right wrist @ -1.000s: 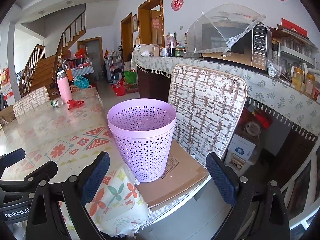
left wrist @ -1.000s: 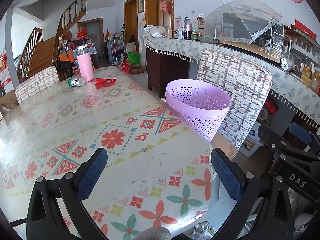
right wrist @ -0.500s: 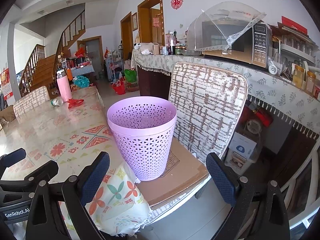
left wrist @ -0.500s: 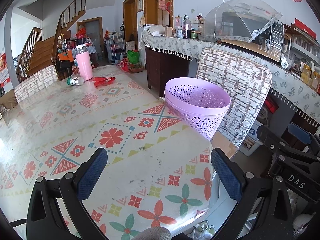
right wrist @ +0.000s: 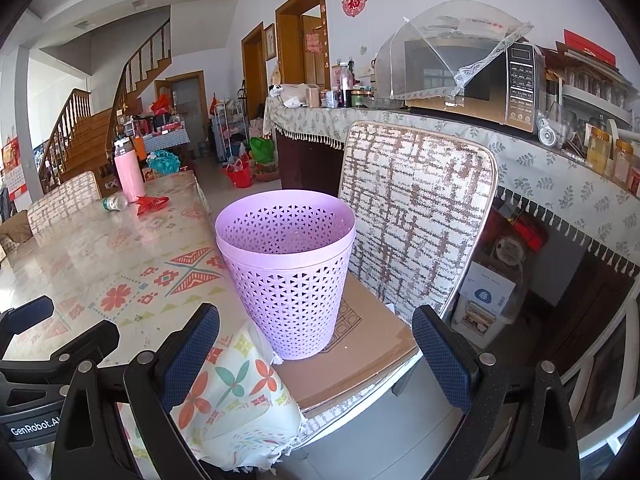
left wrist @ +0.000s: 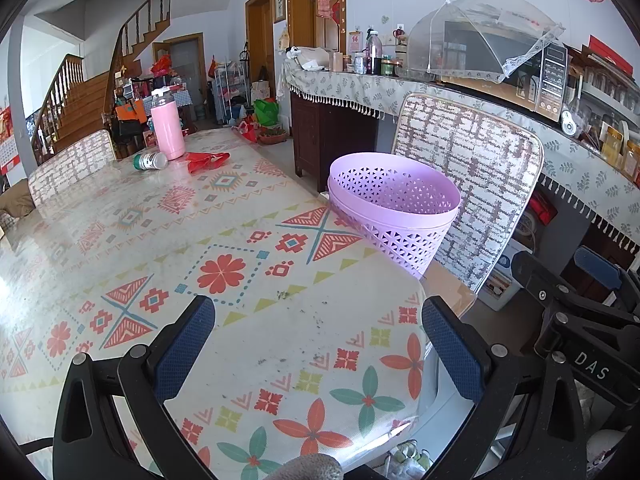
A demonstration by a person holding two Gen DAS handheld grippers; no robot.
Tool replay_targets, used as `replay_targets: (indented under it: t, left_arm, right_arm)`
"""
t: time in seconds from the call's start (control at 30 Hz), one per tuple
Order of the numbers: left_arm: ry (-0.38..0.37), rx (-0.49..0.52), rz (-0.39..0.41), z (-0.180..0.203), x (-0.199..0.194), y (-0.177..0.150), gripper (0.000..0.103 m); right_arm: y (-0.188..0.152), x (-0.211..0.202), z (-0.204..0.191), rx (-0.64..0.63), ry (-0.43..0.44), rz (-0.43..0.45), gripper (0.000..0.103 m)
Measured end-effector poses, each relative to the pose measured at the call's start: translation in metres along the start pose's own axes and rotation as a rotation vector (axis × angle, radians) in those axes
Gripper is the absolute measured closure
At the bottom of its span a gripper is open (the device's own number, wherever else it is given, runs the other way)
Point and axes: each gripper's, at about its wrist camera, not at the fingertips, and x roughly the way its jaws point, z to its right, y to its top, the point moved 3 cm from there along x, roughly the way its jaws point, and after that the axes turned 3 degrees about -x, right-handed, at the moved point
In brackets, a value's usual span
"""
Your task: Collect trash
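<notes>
On the far left of the long table covered in a flower-patterned oilcloth (left wrist: 224, 272), we see a tall pink insulated bottle (left wrist: 167, 127) standing upright. Just beside its base lies a small clear bottle with a green cap (left wrist: 150, 161) on its side, and to the right of that a crumpled red plastic wrapper (left wrist: 206, 160), all well apart from us.

Our left gripper (left wrist: 318, 344) hangs over the near end of the table with its blue-padded fingers (left wrist: 184, 344) spread wide and nothing between them.

Further right, a lilac perforated plastic waste basket (right wrist: 286, 268) stands upright on a sheet of brown cardboard (right wrist: 356, 354) laid on the seat of a chair with a white-and-brown woven back (right wrist: 416, 216), touching the table's edge. We can make out nothing inside the basket.

Our right gripper (right wrist: 316, 350) faces the basket from just in front, fingers likewise released and wide, grasping nothing.

Behind the chair, a cloth-draped sideboard (right wrist: 532, 184) carries a microwave oven (right wrist: 476, 84) under a mesh food cover (right wrist: 452, 44).
</notes>
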Motion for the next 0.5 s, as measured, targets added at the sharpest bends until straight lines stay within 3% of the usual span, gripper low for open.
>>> replay_targets:
  t: [0.5]
  left_arm:
    - [0.000,0.000,-0.001,0.0009,0.0002,0.0006,0.000]
  right_arm:
    - [-0.0013,0.0005,-0.0015,0.002,0.002,-0.001,0.004]
